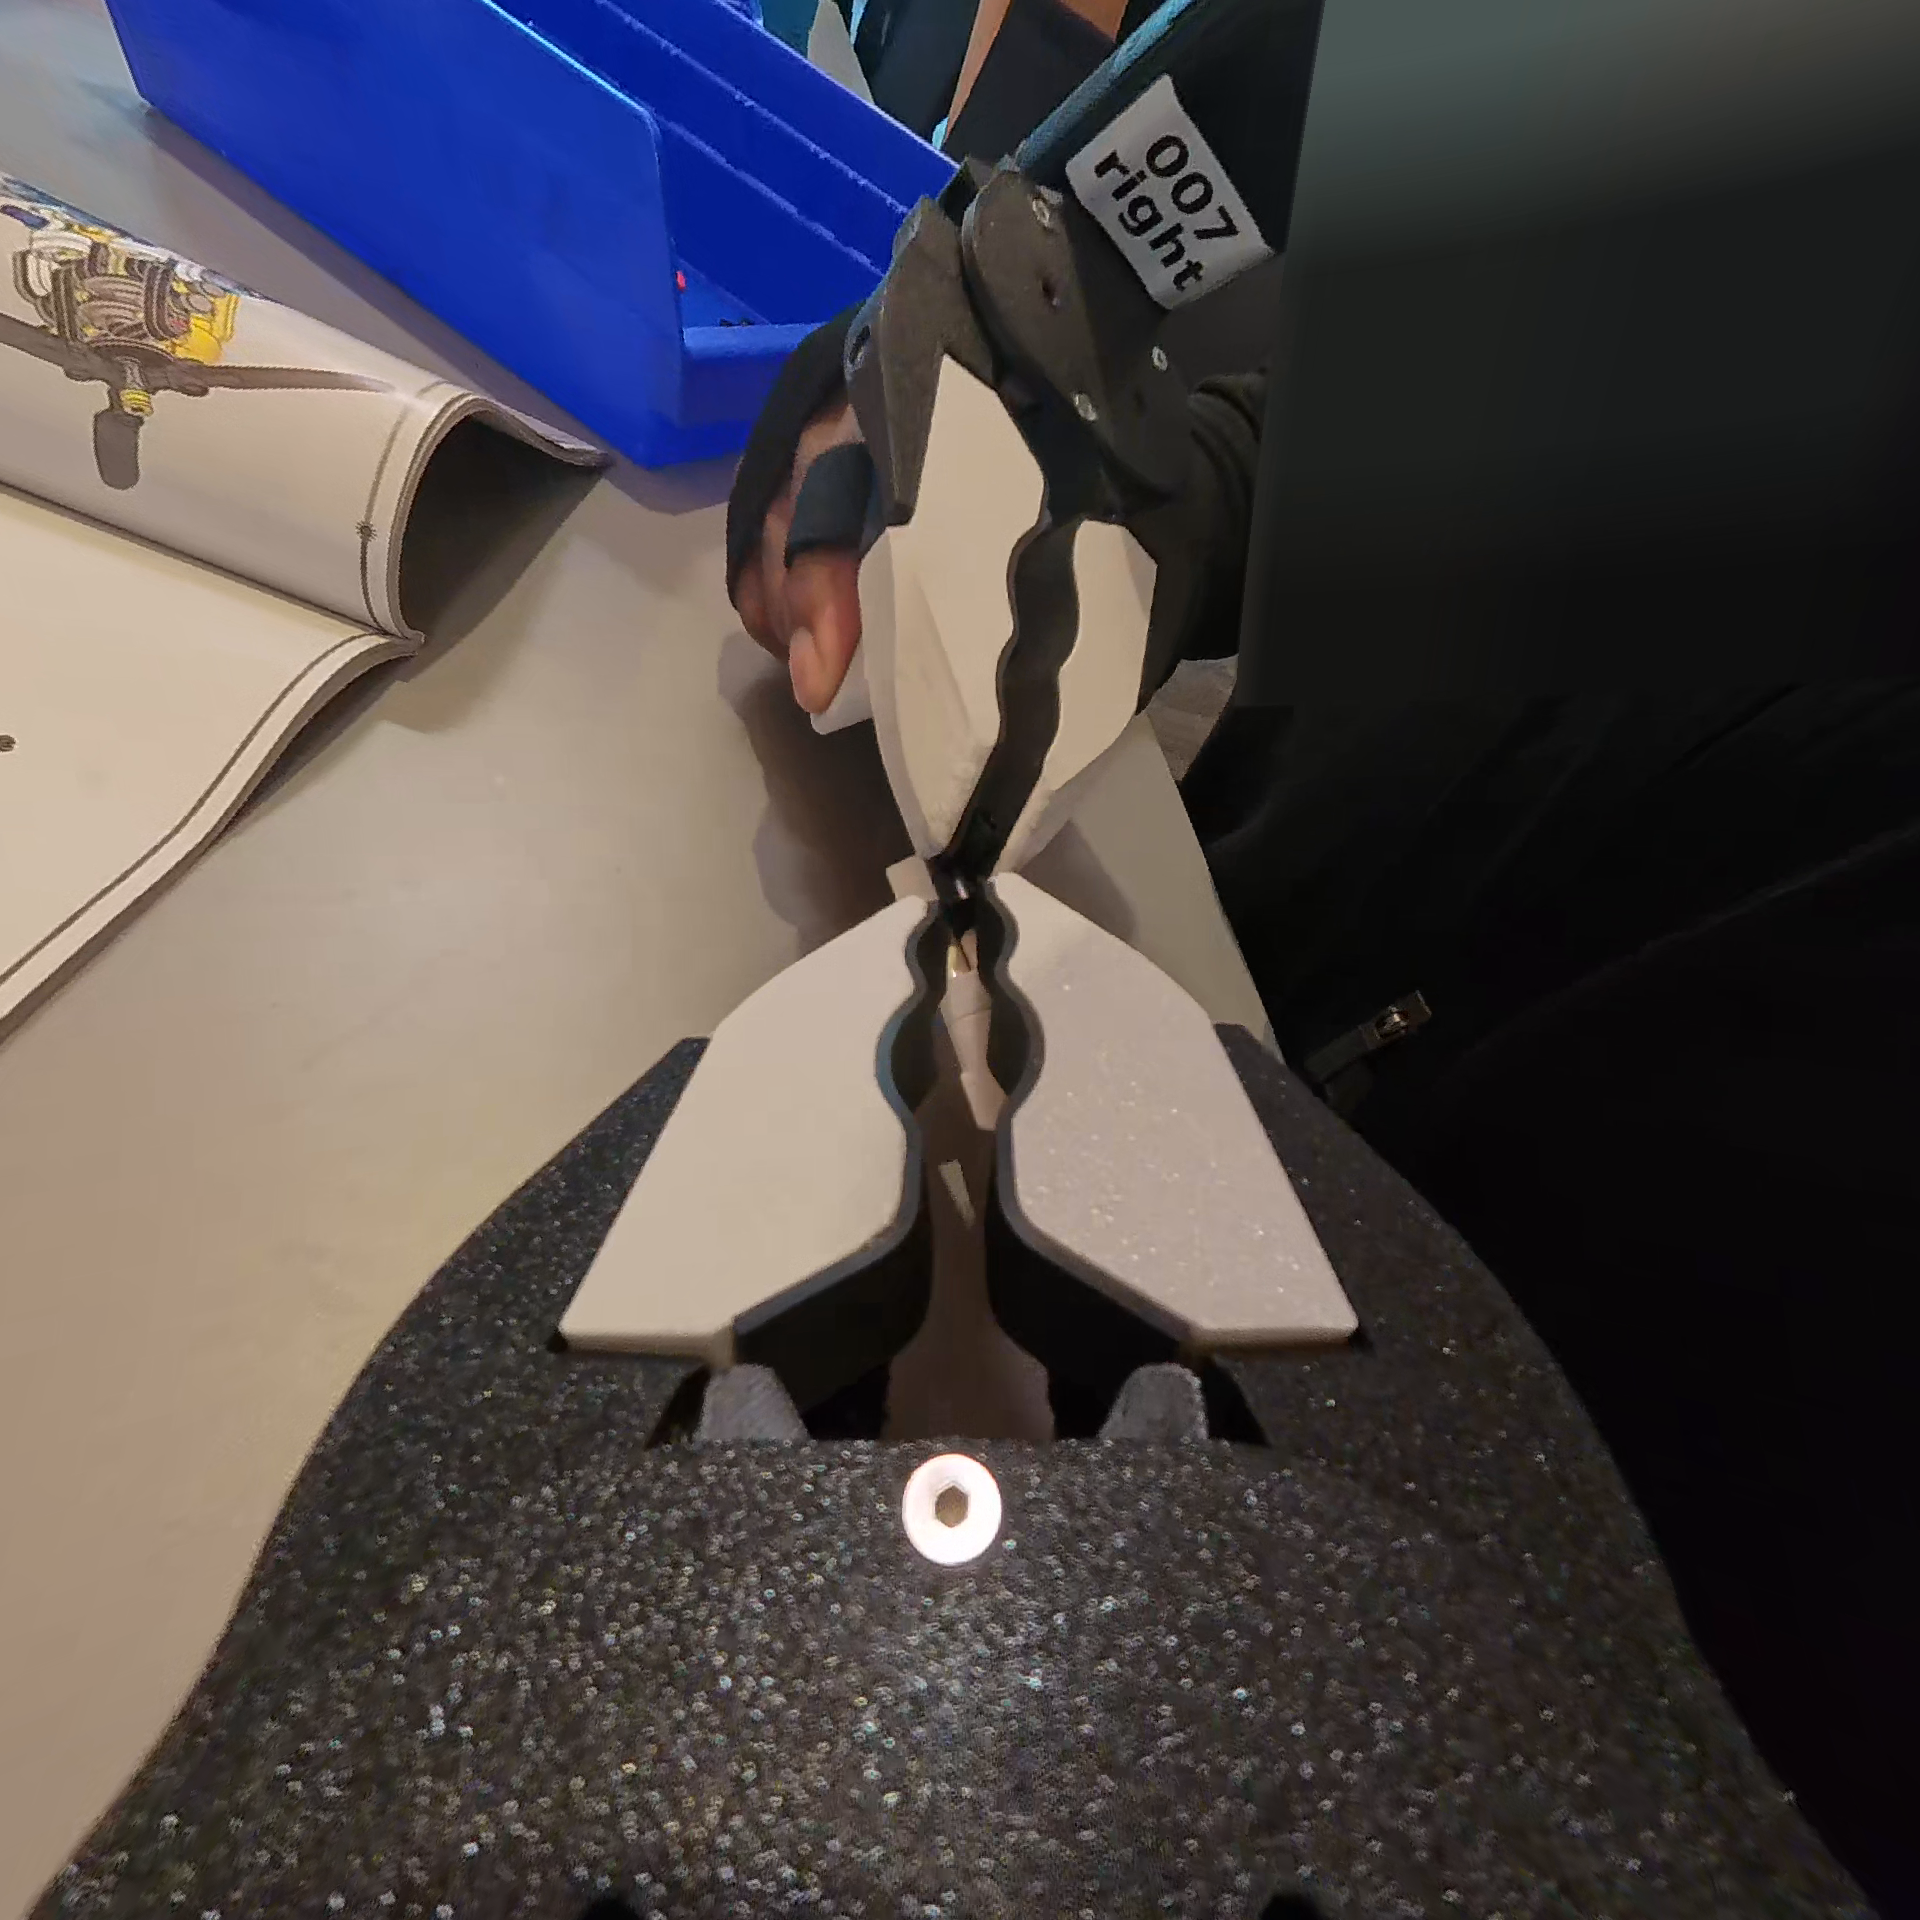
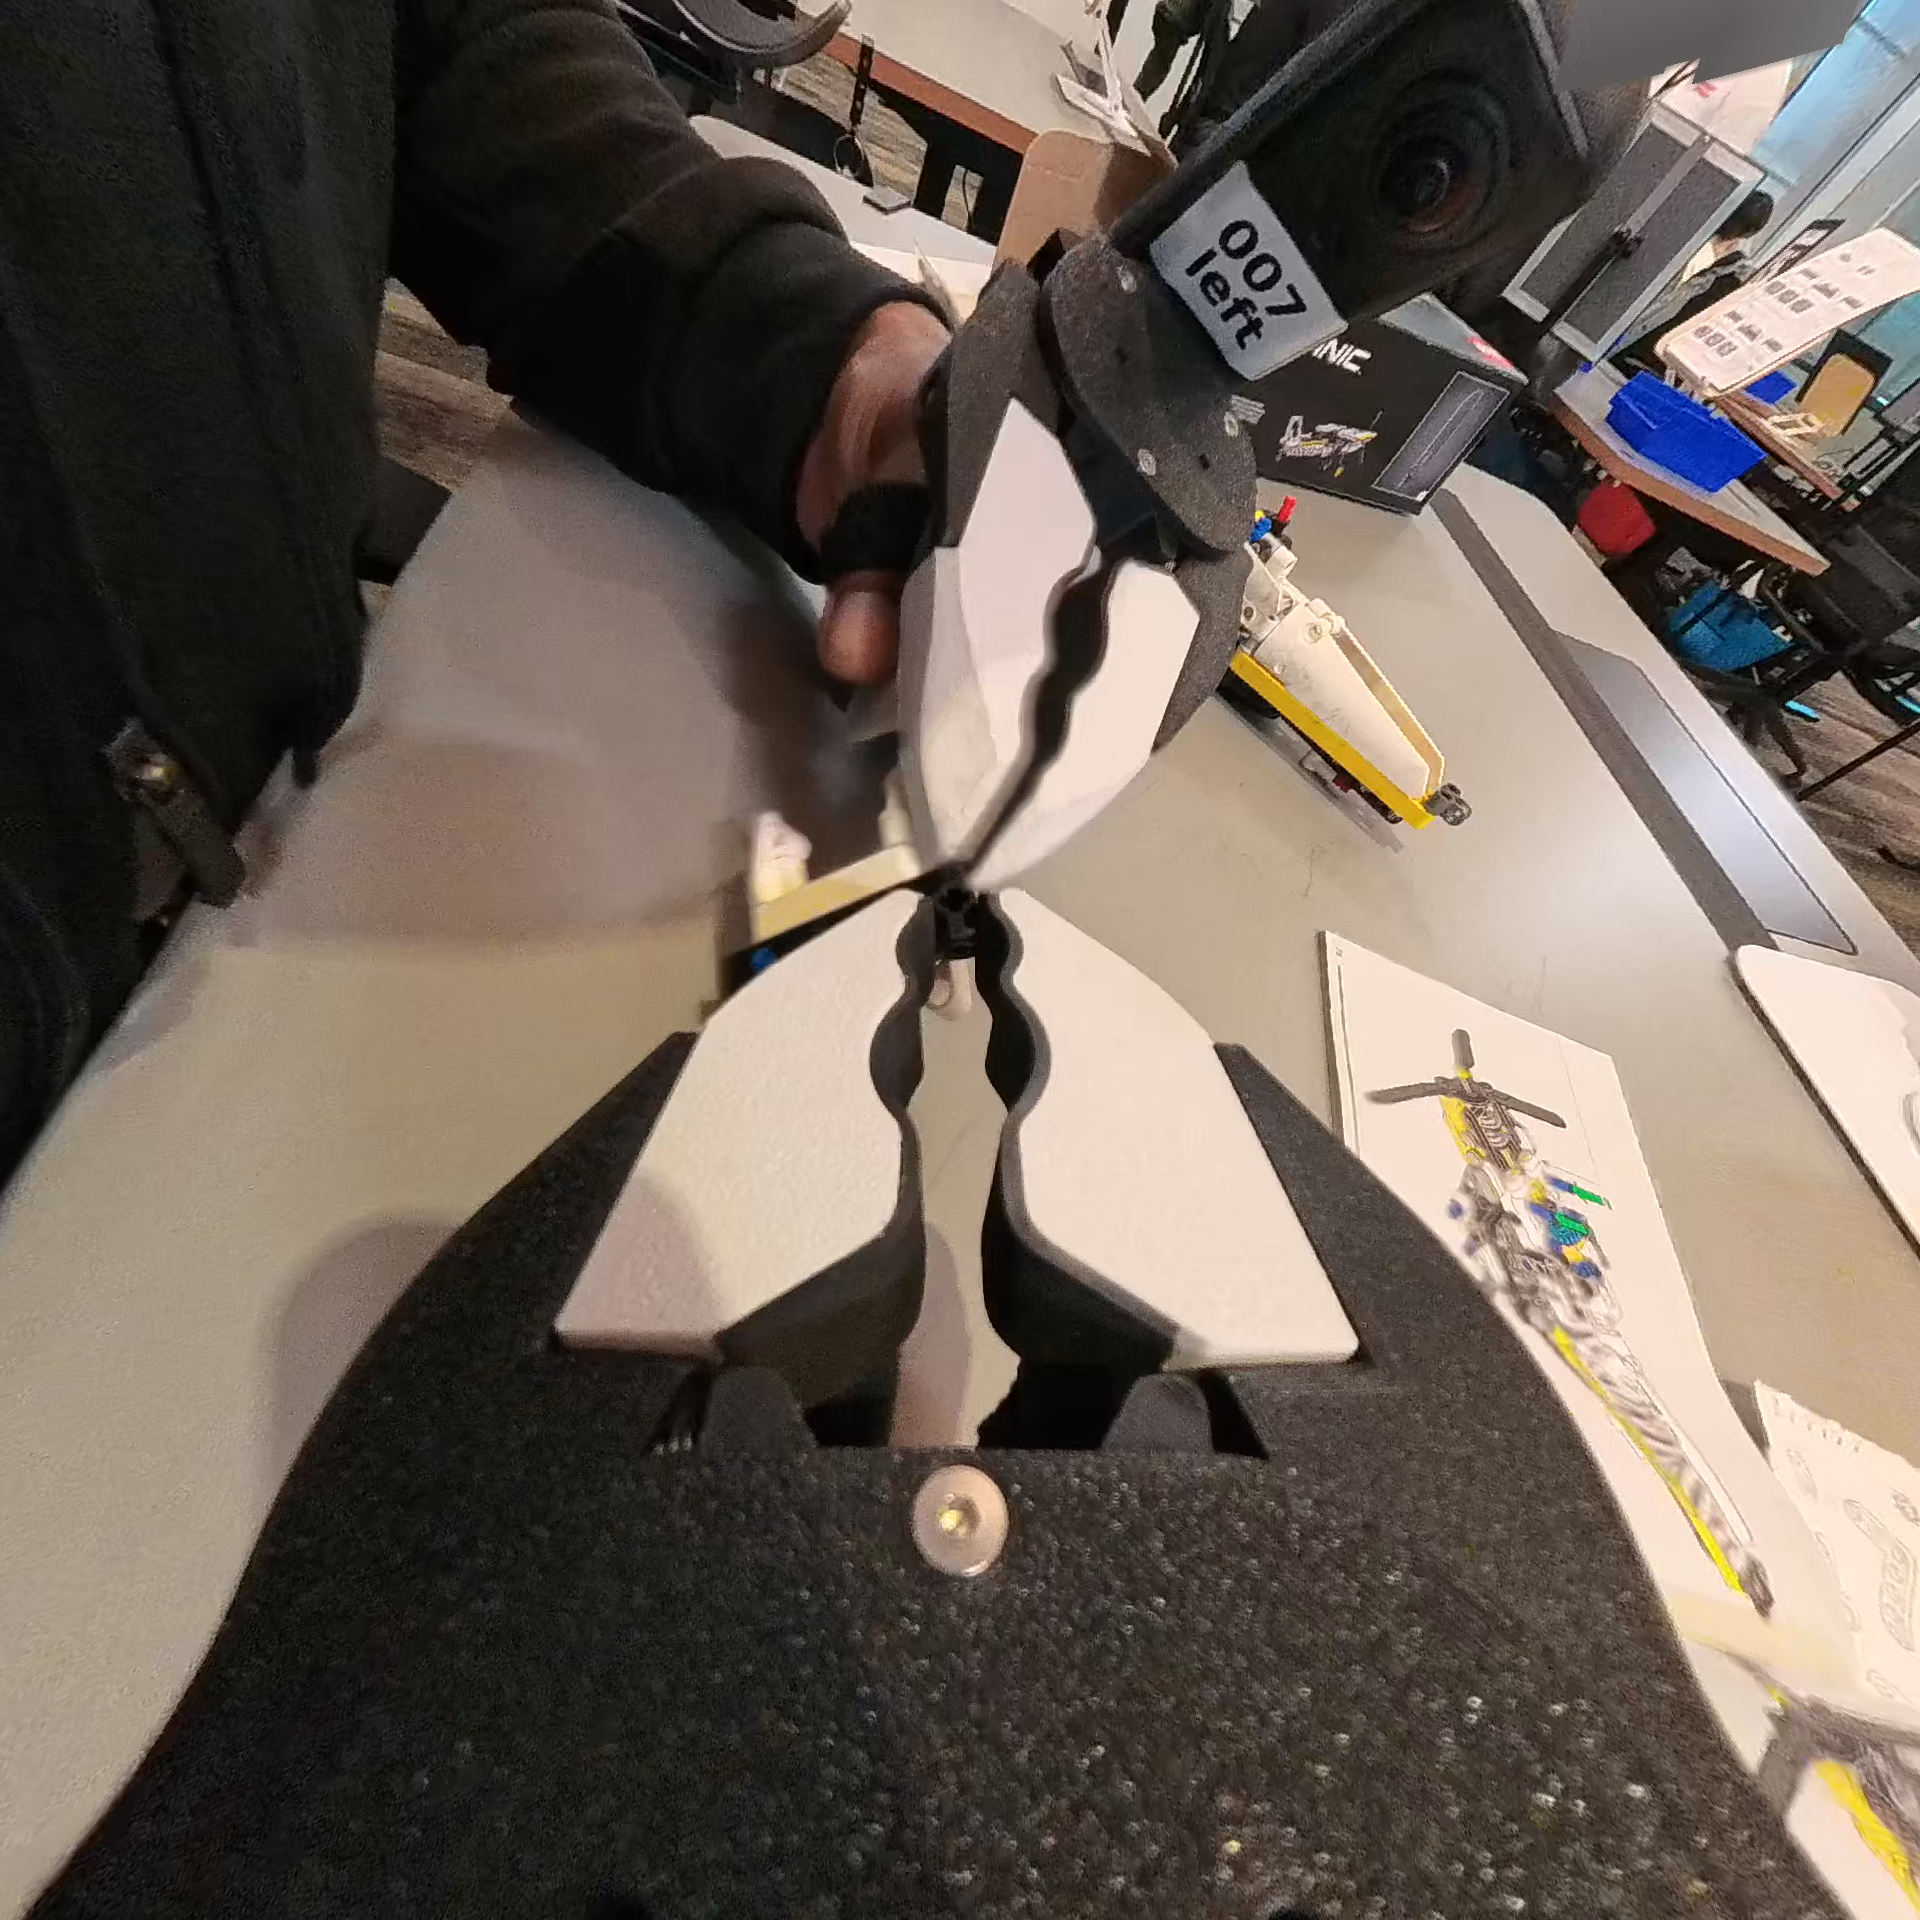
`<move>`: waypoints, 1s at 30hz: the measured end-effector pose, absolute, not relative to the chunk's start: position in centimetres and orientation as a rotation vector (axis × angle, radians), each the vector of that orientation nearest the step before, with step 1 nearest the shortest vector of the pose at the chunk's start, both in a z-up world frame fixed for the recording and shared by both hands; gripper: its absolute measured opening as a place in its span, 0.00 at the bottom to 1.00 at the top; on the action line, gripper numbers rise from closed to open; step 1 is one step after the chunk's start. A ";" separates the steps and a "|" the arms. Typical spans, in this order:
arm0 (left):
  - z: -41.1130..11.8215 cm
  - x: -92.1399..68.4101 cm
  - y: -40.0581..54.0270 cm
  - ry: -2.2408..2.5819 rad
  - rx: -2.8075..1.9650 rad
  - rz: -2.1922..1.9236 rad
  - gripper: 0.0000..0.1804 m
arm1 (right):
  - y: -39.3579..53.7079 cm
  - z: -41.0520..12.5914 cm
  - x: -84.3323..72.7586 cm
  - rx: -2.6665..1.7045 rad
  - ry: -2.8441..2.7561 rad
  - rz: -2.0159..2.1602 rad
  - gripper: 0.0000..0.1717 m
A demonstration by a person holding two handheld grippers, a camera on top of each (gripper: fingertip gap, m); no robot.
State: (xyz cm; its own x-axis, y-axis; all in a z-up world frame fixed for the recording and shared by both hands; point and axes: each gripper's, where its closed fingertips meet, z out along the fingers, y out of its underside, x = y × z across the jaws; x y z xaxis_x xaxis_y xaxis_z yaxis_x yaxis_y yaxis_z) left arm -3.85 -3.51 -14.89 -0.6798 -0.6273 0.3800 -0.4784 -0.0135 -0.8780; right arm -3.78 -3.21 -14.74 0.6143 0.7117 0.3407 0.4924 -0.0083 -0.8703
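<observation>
Tip to tip above the bench (image 1: pixel 312 1039): the left gripper (image 1: pixel 961 920) is nearly closed, pinching a slim white piece (image 1: pixel 971 1039) whose far end is hidden. The right gripper (image 2: pixel 958 914), nearly closed, clamps a small black pin (image 2: pixel 954 925). The join blurs together. Beyond, a blue bin (image 1: pixel 468 156) is cut off.

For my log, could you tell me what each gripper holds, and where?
Left gripper pinches a white rod near its tip; right gripper pinches a small black connector end-on.
</observation>
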 end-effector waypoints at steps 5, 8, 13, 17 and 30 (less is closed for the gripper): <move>-14.3 -3.8 -1.1 1.997 -1.241 -1.823 0.01 | -3.0 -14.5 -0.1 -1.690 -0.885 0.216 0.04; -13.8 -2.3 -1.0 1.918 -1.237 -1.797 0.02 | -2.7 -14.5 -0.9 -1.682 -0.903 0.206 0.04; -14.3 -2.2 -2.6 2.005 -1.123 -1.703 0.16 | -2.5 -14.1 -2.1 -1.665 -0.893 0.232 0.04; -14.4 -2.1 -3.2 2.027 -1.112 -1.685 0.12 | -2.5 -14.3 -2.5 -1.659 -0.900 0.219 0.04; -13.4 -2.9 -4.0 2.006 -1.239 -2.000 0.05 | -3.0 -12.9 -3.4 -1.482 -0.998 0.029 0.04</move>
